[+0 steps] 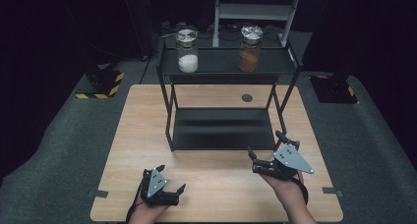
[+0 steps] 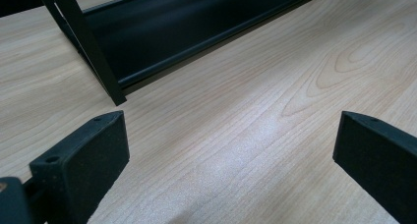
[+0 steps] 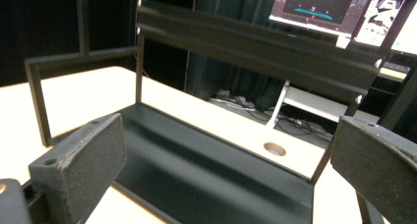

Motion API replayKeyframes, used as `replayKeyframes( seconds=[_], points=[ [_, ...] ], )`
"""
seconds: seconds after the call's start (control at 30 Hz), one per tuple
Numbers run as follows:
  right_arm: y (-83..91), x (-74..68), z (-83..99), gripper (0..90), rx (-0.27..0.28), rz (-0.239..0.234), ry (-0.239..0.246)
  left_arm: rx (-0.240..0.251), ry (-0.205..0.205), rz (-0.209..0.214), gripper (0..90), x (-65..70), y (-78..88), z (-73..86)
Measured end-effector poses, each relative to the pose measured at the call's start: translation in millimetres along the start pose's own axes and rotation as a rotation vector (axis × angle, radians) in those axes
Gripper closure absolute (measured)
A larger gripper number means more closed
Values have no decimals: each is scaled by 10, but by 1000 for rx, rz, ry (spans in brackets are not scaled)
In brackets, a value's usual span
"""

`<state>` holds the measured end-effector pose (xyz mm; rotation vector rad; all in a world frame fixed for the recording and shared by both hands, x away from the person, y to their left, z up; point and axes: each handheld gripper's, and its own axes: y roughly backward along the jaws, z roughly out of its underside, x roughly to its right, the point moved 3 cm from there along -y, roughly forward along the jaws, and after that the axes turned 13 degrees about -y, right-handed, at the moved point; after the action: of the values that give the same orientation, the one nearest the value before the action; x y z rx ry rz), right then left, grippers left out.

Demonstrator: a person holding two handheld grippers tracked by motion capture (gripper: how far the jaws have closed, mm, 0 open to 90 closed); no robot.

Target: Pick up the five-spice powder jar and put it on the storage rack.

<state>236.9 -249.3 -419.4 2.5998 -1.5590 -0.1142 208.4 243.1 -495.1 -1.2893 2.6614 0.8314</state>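
1. Jars — a white jar (image 1: 187, 50) and an orange jar (image 1: 250, 48) — stand on the top shelf of the black rack (image 1: 223, 62), well apart, the white one toward its left end, the orange toward its right. Both wear shiny lids.
2. The right gripper (image 1: 268, 153) hovers just in front of the rack's lower shelf (image 1: 223, 129), jaws spread wide with nothing between them; its own view looks across that shelf toward the far edge of the table.
3. The left gripper (image 1: 169, 182) sits low near the table's front edge, jaws likewise released and empty, facing the rack's front left leg (image 2: 86, 42).
4. Judged from this, the reach for a jar has not begun. The orange jar looks the nearer pick for the right gripper: rise above the top shelf's rim first, approach level, close on the glass body below the lid.
5. In the way — the top shelf's front rim and the corner posts (image 1: 291, 89); coming up from below risks knocking the frame.
6. Around: a round hole in the table (image 1: 247, 98) behind the rack, a grey stand (image 1: 255, 13) beyond, dark floor either side.
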Motion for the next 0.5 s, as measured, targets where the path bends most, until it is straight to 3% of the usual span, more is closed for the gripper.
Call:
replayKeyframes(
  seconds=[0.5],
  points=[
    [65,-10,377,0,-103,20,7,-3,-4,-4,8,9,-1,-5]
  ],
)
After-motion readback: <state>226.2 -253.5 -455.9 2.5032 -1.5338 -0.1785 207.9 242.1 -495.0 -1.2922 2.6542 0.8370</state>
